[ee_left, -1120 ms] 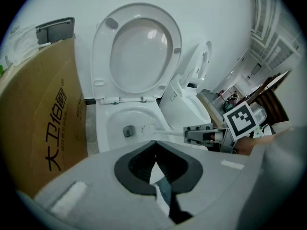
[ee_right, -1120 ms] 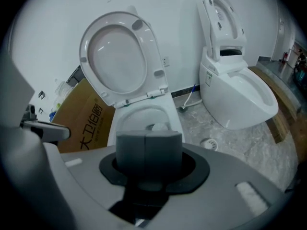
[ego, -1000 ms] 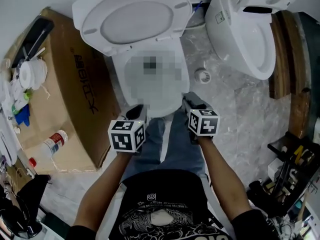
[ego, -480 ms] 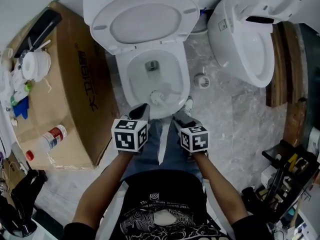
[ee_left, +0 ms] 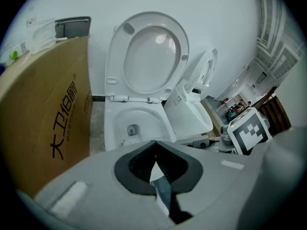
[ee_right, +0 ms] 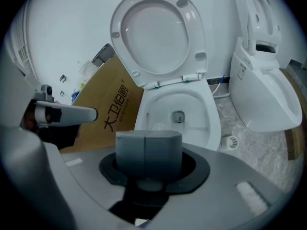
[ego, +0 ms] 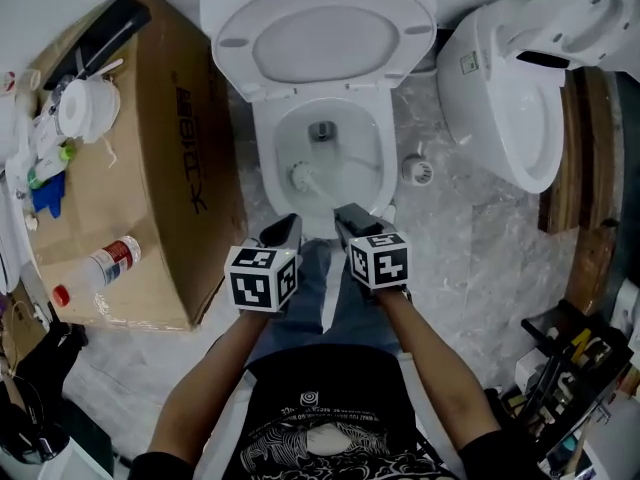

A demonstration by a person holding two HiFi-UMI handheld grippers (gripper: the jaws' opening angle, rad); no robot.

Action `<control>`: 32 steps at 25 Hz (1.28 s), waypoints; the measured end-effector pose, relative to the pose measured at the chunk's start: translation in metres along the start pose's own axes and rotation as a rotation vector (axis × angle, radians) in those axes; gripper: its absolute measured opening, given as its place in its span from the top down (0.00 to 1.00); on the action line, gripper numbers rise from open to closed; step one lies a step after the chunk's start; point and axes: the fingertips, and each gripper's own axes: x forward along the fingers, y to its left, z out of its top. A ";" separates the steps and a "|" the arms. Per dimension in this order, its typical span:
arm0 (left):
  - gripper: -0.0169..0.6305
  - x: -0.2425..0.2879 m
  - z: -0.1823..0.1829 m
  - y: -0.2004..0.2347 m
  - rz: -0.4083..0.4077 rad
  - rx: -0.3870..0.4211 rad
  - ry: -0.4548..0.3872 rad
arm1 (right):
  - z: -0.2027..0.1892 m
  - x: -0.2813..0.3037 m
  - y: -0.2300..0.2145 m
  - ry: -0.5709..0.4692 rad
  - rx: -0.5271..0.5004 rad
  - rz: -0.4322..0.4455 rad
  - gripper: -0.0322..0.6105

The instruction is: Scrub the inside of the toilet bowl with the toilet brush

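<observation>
The white toilet (ego: 263,158) stands with lid and seat raised (ego: 320,36), its bowl open below. The toilet brush (ego: 299,176) has its white head inside the bowl at the near left, and its thin handle runs back to my right gripper (ego: 349,217) at the bowl's front rim. That gripper is shut on the handle; in the right gripper view the pads (ee_right: 132,150) press together and hide the handle, with the toilet bowl (ee_right: 207,111) beyond them. My left gripper (ego: 284,231) hovers just left of it, shut with nothing held, its jaw tips touching (ee_left: 154,143).
A large cardboard box (ego: 150,158) stands against the toilet's left side with a bottle (ego: 105,266) and small items on it. A second toilet (ego: 510,98) stands at the right. A small round white fitting (ego: 417,171) sits on the marble floor between them. Tools clutter the lower right corner.
My right gripper has moved left and forward to the bowl's front rim, and the brush head has swept to the left inside the bowl. The left gripper has barely moved.
</observation>
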 end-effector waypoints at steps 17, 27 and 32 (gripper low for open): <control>0.98 0.005 0.003 0.001 0.006 -0.020 -0.002 | 0.039 0.044 -0.026 -0.055 0.058 -0.025 0.71; 0.98 -0.001 0.000 0.014 0.032 -0.027 0.007 | 0.084 0.048 -0.054 -0.113 0.035 -0.075 0.71; 0.98 0.004 0.006 0.007 0.017 -0.014 0.008 | 0.078 0.031 -0.080 -0.124 0.077 -0.119 0.71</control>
